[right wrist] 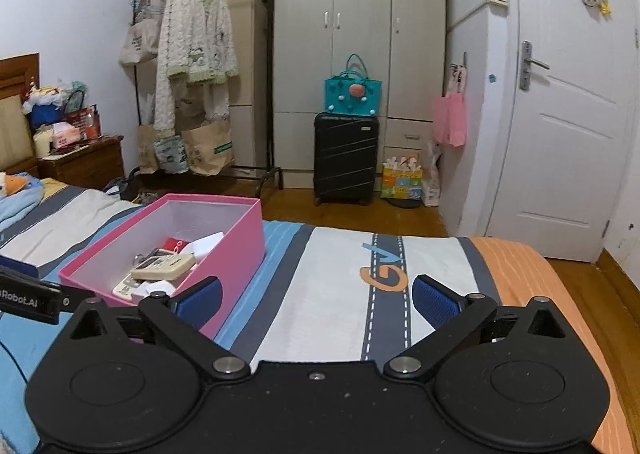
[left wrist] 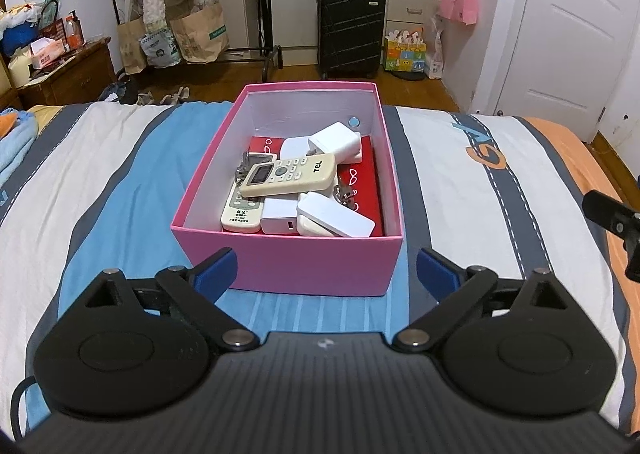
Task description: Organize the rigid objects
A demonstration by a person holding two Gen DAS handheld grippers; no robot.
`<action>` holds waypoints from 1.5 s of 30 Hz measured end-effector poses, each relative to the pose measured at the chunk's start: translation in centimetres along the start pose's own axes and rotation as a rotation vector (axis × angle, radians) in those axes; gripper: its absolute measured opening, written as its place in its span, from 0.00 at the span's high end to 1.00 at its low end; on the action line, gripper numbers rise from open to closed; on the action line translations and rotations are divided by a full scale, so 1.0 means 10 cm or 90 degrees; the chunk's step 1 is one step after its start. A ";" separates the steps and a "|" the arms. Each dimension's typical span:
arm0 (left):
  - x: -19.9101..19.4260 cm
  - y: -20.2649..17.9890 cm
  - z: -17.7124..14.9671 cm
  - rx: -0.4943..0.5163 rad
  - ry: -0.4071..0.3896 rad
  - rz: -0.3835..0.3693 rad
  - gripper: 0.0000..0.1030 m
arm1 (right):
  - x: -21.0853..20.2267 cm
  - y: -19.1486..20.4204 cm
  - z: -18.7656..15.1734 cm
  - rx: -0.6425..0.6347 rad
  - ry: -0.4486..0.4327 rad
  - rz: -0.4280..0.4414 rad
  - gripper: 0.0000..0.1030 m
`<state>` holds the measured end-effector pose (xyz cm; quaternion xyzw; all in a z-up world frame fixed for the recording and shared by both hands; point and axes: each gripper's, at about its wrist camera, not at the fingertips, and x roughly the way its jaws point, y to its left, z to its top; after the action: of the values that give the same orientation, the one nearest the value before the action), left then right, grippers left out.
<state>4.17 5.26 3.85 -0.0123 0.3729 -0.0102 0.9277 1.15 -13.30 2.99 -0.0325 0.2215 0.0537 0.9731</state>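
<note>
**Pink box filled, both grippers empty over the bed**

While the left gripper point(left wrist: 326, 268) hangs just short of the near wall of the pink box point(left wrist: 304, 266), its blue-padded fingers point(left wrist: 216, 268) are spread wide with nothing between them. The box sits on the striped bedspread point(left wrist: 100, 174), on a blue band near the middle of the bed.

Inside the box, a cream TCL remote point(left wrist: 290, 174) lies crosswise on top of the pile. Beneath it, toward the near left corner, lies a white remote point(left wrist: 242, 214). White chargers point(left wrist: 334, 142) are stacked at the far side, and more white adapters point(left wrist: 334, 218) rest against the near wall. A red card point(left wrist: 364, 182) covers the box floor on the right, and a bunch of keys point(left wrist: 244, 166) shows at the left of the TCL remote.

From the right wrist view, the right gripper point(right wrist: 316, 296) hovers over the bedspread to the right of the box, its jaws likewise spread apart and holding nothing. Its left finger point(right wrist: 200, 300) overlaps the box's near corner in the picture; whether they touch cannot be told.

Beyond the bed stand a black suitcase point(right wrist: 346, 158) with a teal bag point(right wrist: 352, 94) on top, in front of a wardrobe point(right wrist: 360, 34).
</note>
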 end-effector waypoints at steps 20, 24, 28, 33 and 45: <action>-0.03 0.00 -0.03 0.000 0.017 -0.001 0.04 | 0.01 0.02 0.04 -0.003 0.020 -0.017 0.01; -0.04 0.02 -0.04 -0.004 0.018 0.000 0.04 | 0.01 0.04 0.05 -0.003 0.024 -0.021 0.01; -0.03 0.02 -0.03 -0.007 0.019 0.001 0.04 | 0.03 0.05 0.05 0.003 0.033 -0.027 0.01; 0.00 0.04 -0.02 -0.017 0.039 0.010 0.04 | 0.04 0.07 0.06 0.011 0.042 -0.035 0.01; 0.03 0.04 -0.02 -0.010 0.069 0.056 0.04 | 0.08 0.05 0.06 0.026 0.072 -0.045 0.01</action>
<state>4.29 5.64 3.51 -0.0028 0.4229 0.0333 0.9056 2.08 -12.62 3.20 -0.0230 0.2756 0.0130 0.9609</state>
